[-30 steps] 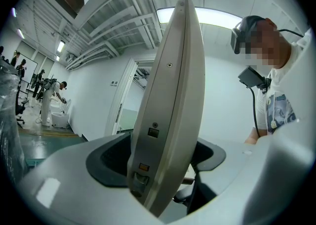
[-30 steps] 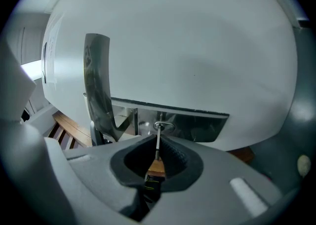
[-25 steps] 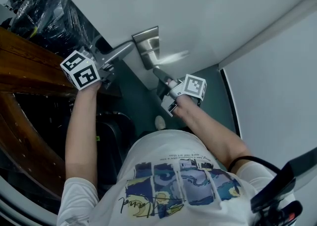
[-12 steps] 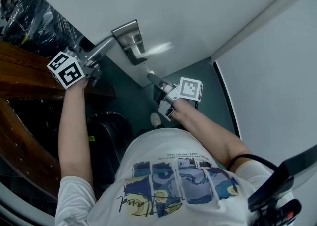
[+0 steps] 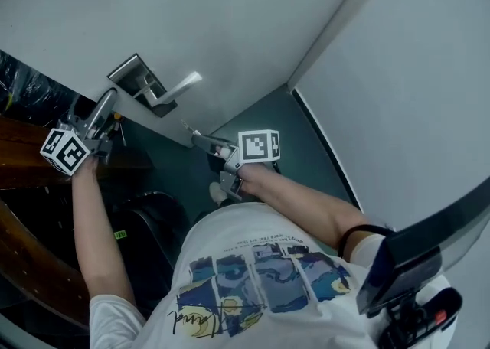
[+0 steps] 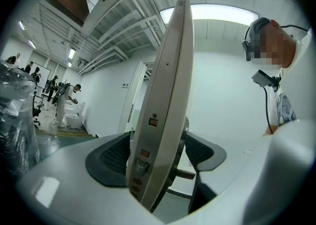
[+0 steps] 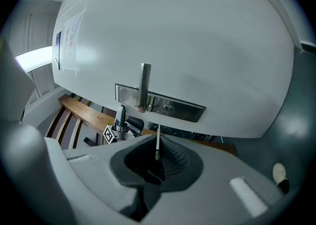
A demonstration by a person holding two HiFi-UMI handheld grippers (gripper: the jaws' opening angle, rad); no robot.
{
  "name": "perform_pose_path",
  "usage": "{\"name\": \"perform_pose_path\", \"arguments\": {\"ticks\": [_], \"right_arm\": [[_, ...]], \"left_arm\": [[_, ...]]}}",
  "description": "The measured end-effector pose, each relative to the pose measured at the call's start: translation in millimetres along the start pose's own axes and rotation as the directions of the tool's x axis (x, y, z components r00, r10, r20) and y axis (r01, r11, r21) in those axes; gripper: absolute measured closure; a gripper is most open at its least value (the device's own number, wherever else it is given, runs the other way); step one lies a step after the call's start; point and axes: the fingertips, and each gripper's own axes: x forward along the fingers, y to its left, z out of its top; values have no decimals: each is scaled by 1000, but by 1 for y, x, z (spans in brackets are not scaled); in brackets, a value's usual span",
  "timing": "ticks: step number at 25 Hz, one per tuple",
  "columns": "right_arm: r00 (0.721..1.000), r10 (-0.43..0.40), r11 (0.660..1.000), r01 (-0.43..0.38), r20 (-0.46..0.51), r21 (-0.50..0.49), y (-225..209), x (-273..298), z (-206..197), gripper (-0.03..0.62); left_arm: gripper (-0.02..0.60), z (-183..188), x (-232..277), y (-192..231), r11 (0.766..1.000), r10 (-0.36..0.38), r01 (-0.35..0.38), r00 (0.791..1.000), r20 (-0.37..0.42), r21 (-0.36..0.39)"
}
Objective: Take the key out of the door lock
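Key's free! The right gripper [image 7: 157,164] has drawn back from the lock [image 7: 168,106], jaws pinched narrow on the key [image 7: 157,140], so the job looks done. Left gripper [image 6: 157,156] clamps the door edge [image 6: 165,91].

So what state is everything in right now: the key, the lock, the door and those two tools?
Left tool: closed on the edge of the door.
Right tool: closed on the key.
Key: out of the lock, blade pointing at the door.
Keyhole: empty.
Door: open.
Door handle: free, nothing touching it.
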Motion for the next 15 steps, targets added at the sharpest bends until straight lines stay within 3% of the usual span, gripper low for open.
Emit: {"name": "perform_pose_path", "arguments": {"ticks": [7, 15], "right_arm": [[997, 8, 991, -18, -82, -132, 19, -44, -1, 572], [989, -12, 937, -40, -147, -347, 43, -111, 0, 571]], "left_arm": [[221, -2, -40, -27, 985, 168, -171, 983, 68, 29], [235, -25, -71, -117, 958, 281, -284, 958, 65, 39]]}}
